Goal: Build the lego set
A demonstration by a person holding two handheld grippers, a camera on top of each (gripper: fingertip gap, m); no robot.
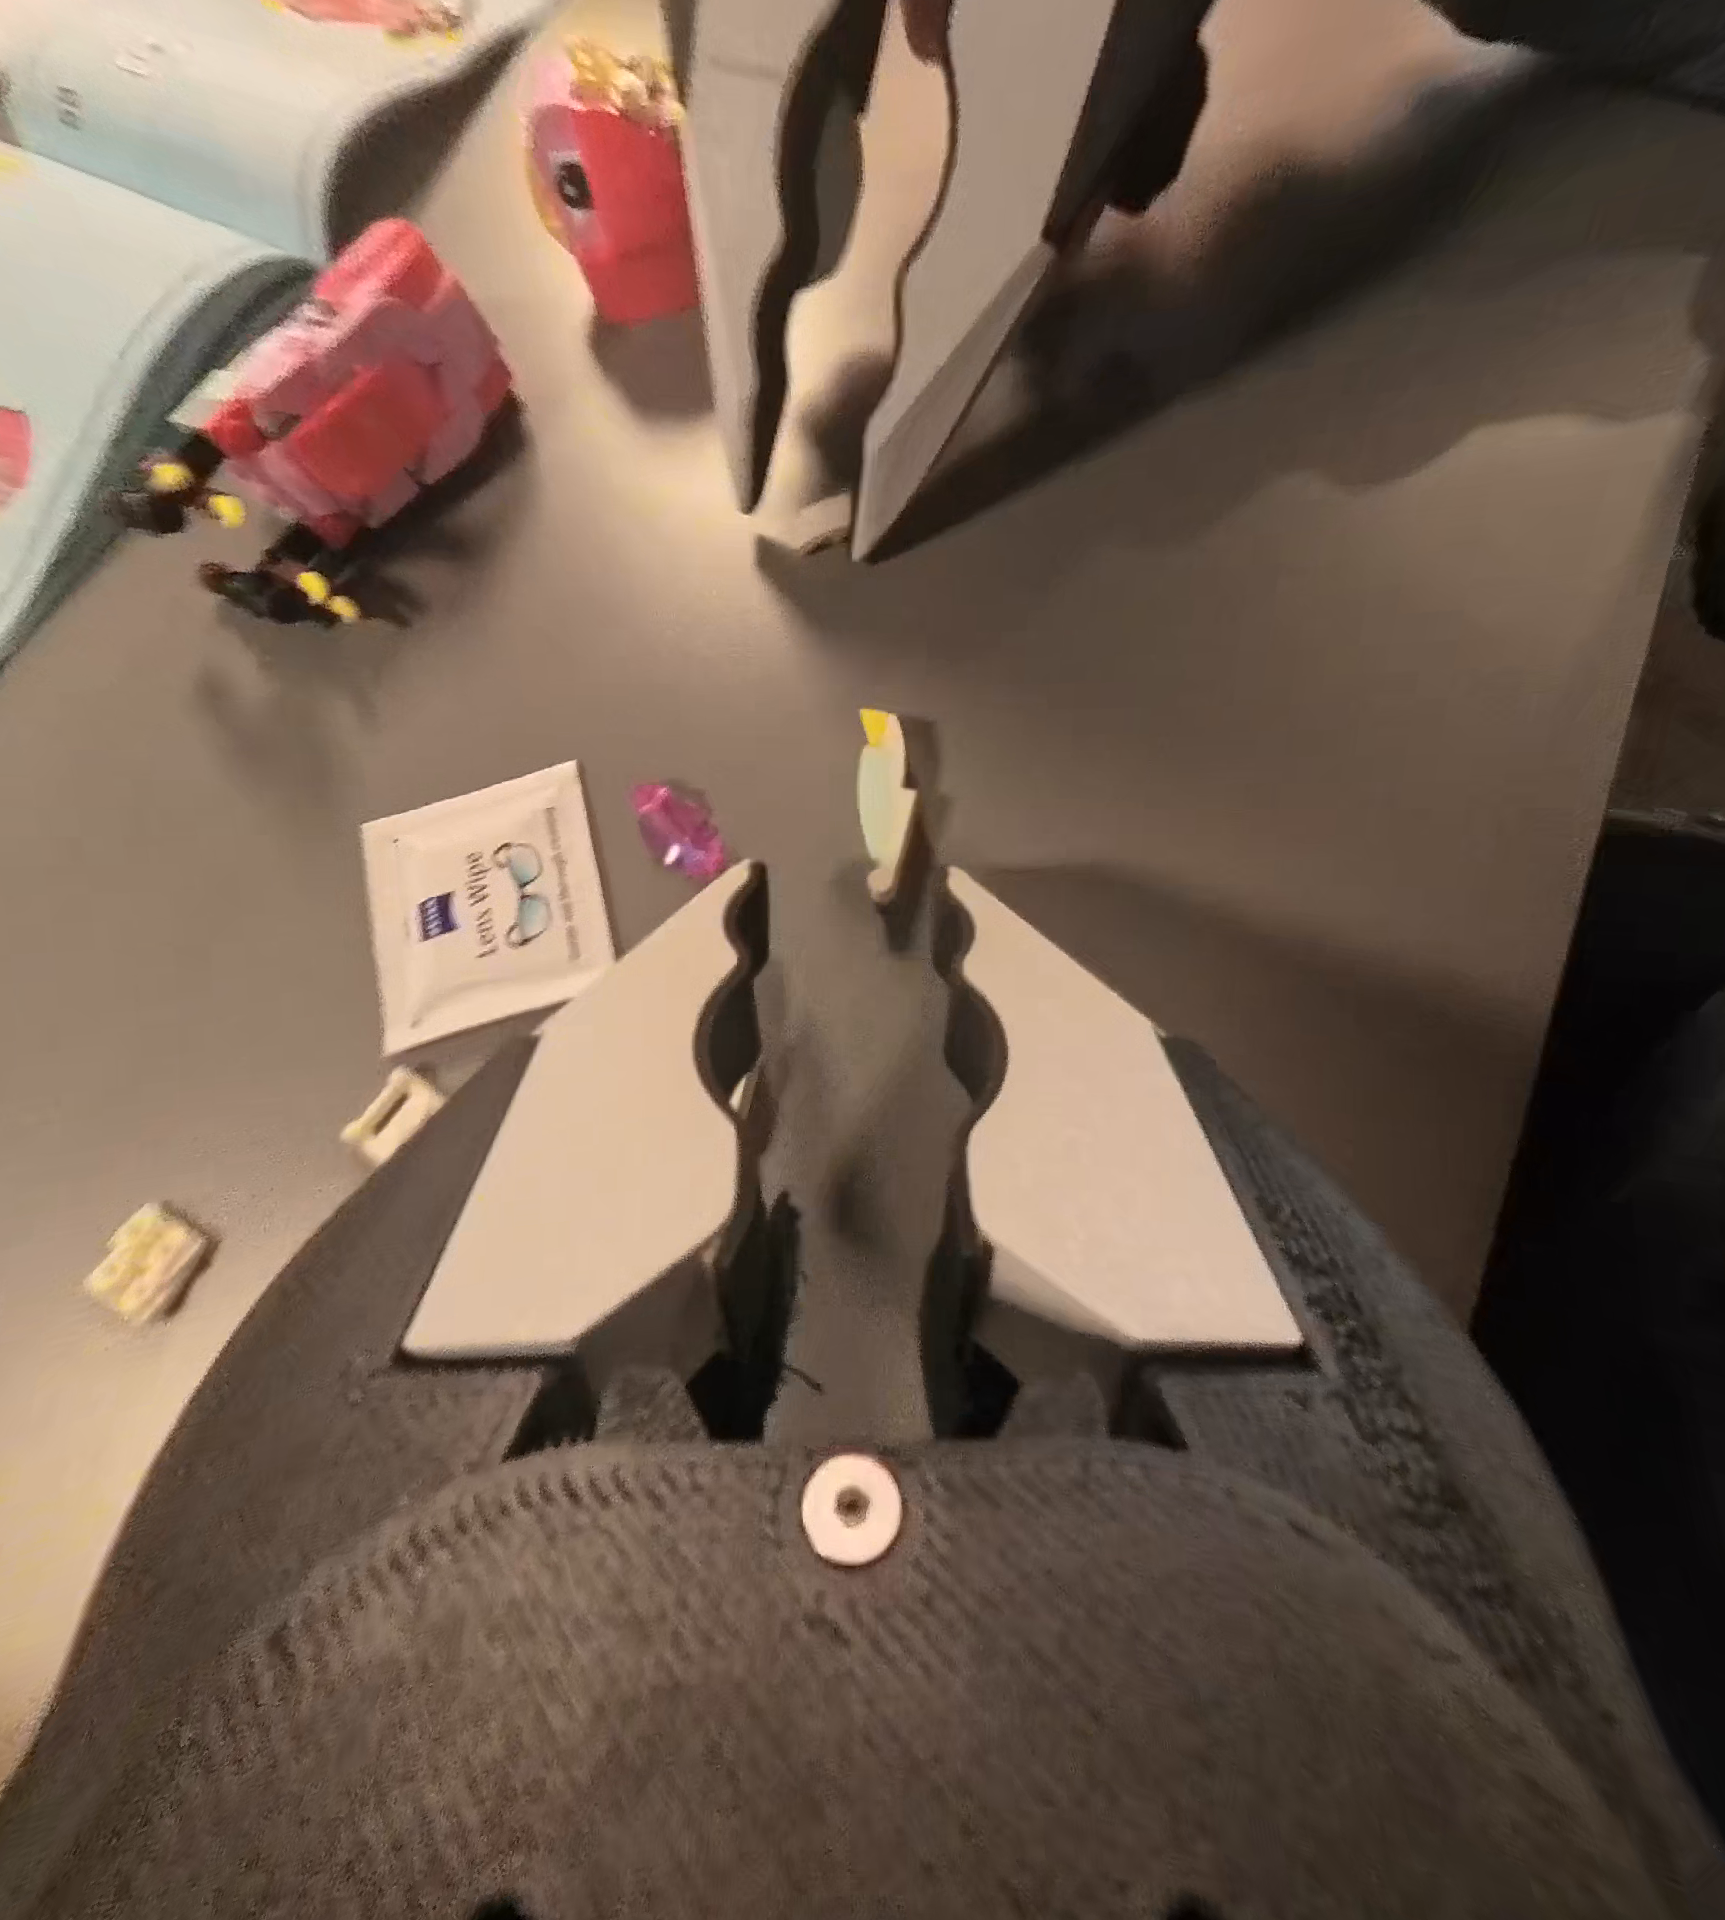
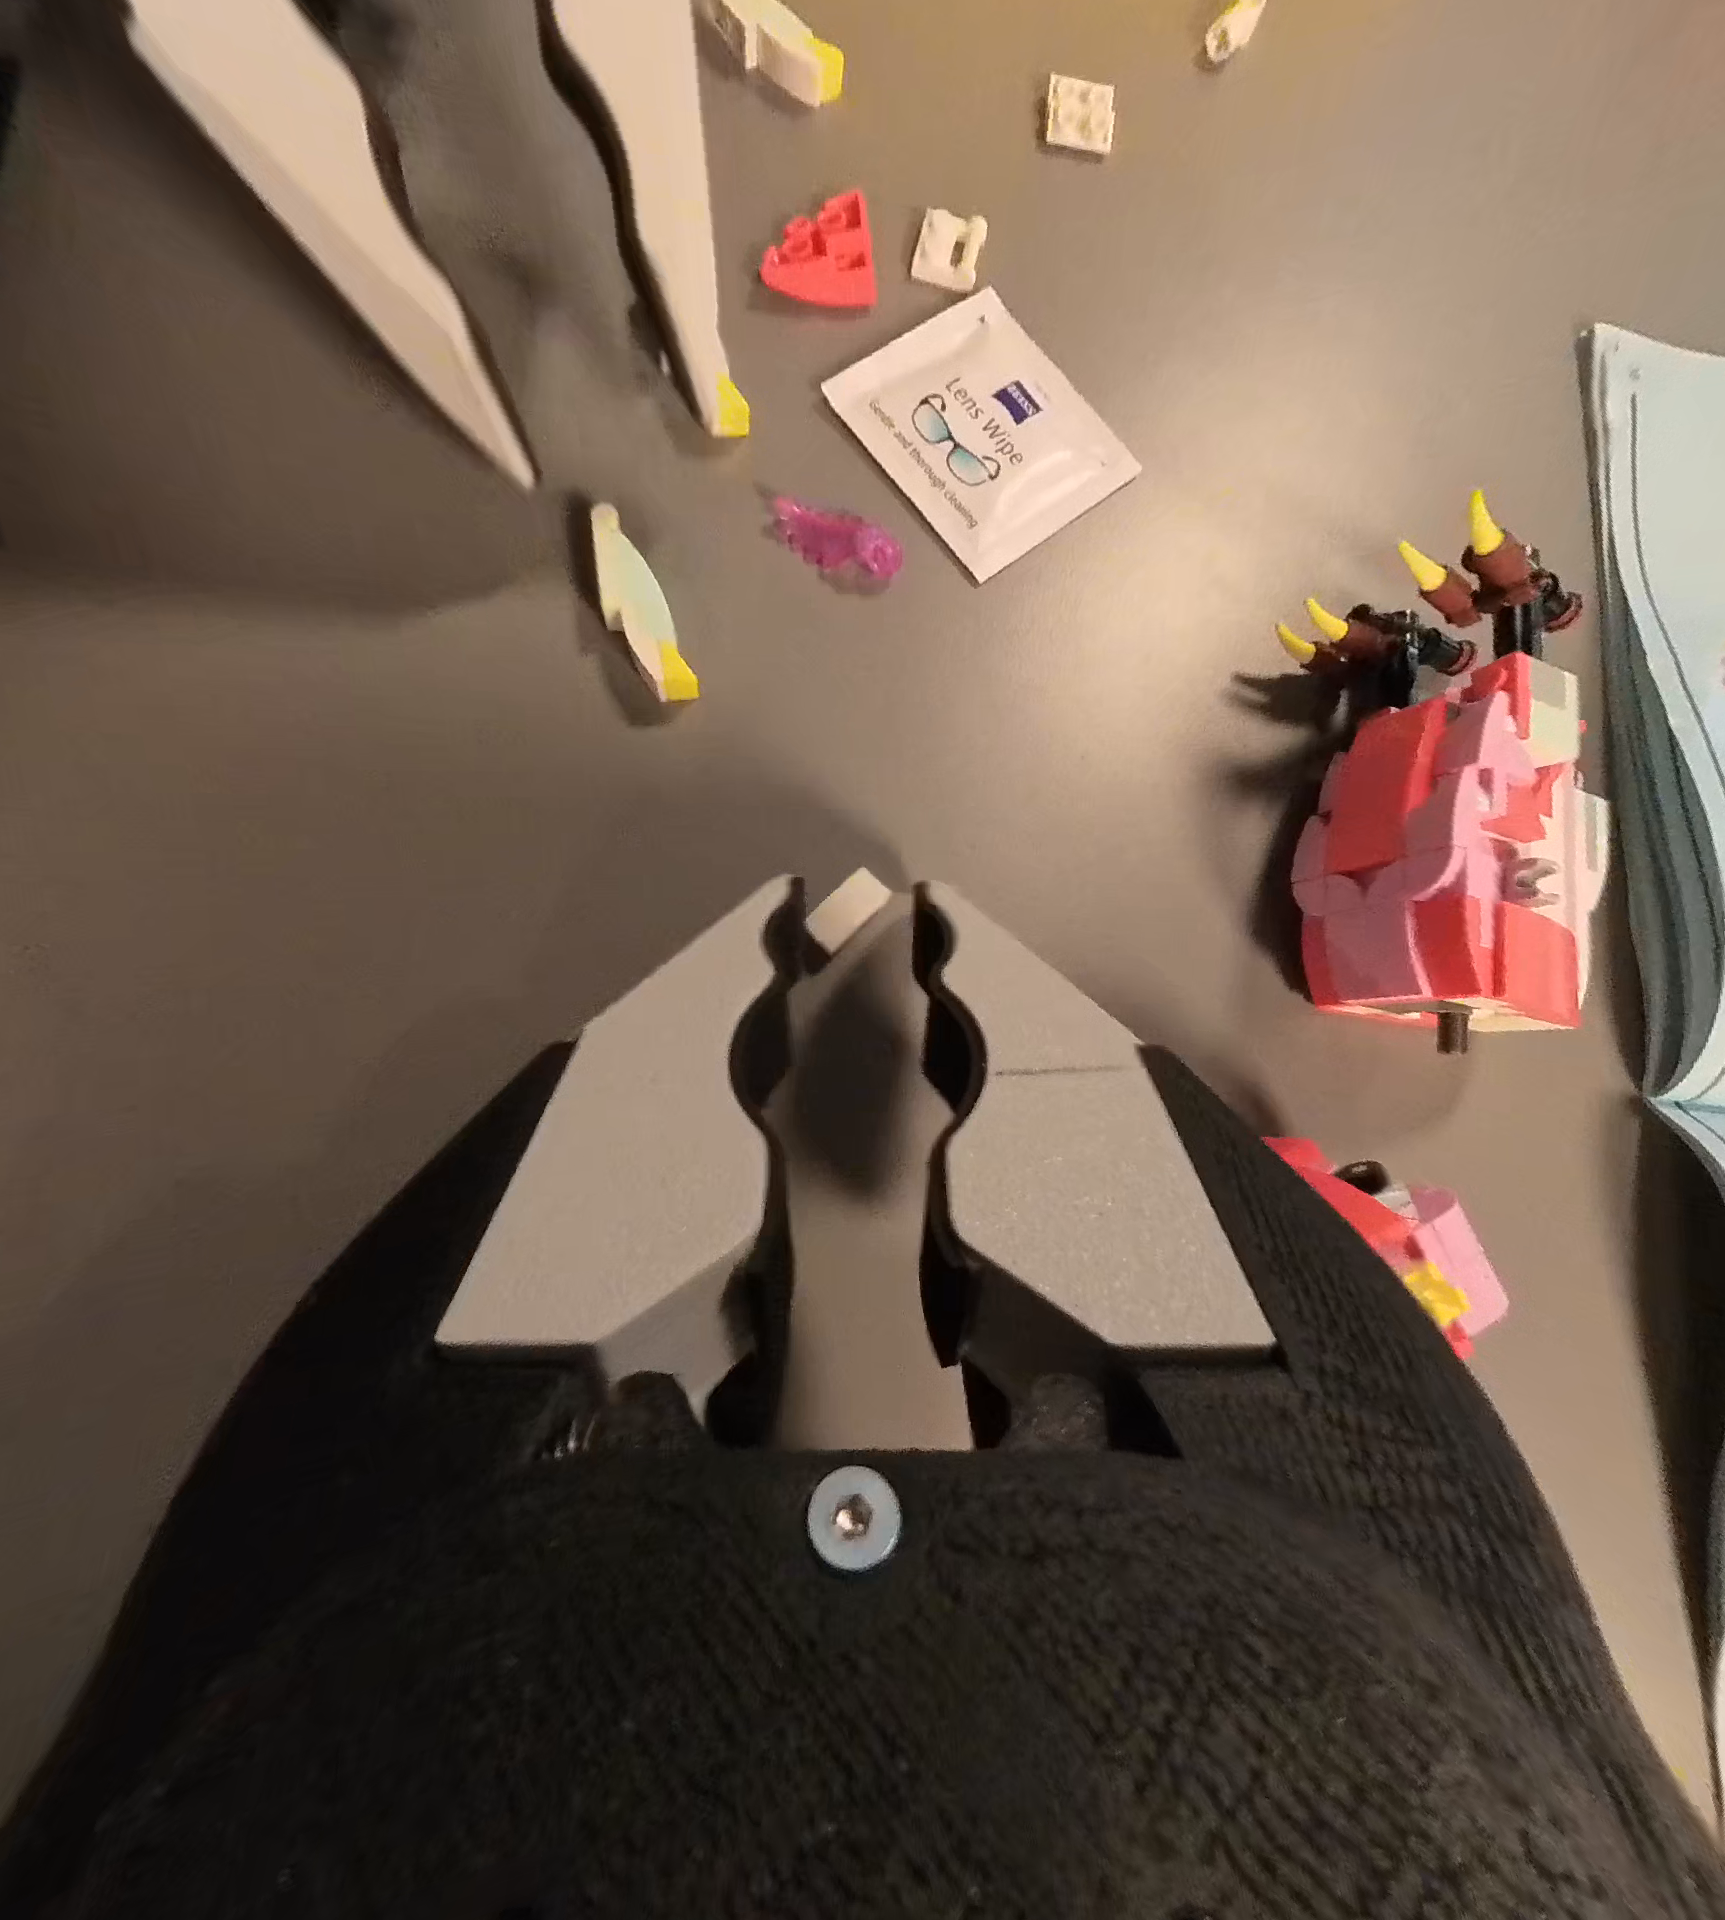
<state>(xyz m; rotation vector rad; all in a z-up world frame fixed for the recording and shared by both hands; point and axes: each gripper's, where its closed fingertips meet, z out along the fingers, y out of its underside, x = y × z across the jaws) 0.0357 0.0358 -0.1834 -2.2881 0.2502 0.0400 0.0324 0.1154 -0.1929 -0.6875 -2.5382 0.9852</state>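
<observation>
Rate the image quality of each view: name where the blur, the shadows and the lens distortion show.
Left wrist view: motion blur smears the open booklet and the pink brick model; warm light, and the other claw casts a long shadow to the right. Right wrist view: sharper, the sachet crisp; a soft dark shadow lies on the table ahead of the claw; wide-angle bending curves the booklet edge.

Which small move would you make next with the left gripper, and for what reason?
I would probably ease the left gripper forward and slightly right. Its fingers stand open and the white-and-yellow piece lies ungripped on the table, starting beside the right fingertip and reaching beyond it.
</observation>
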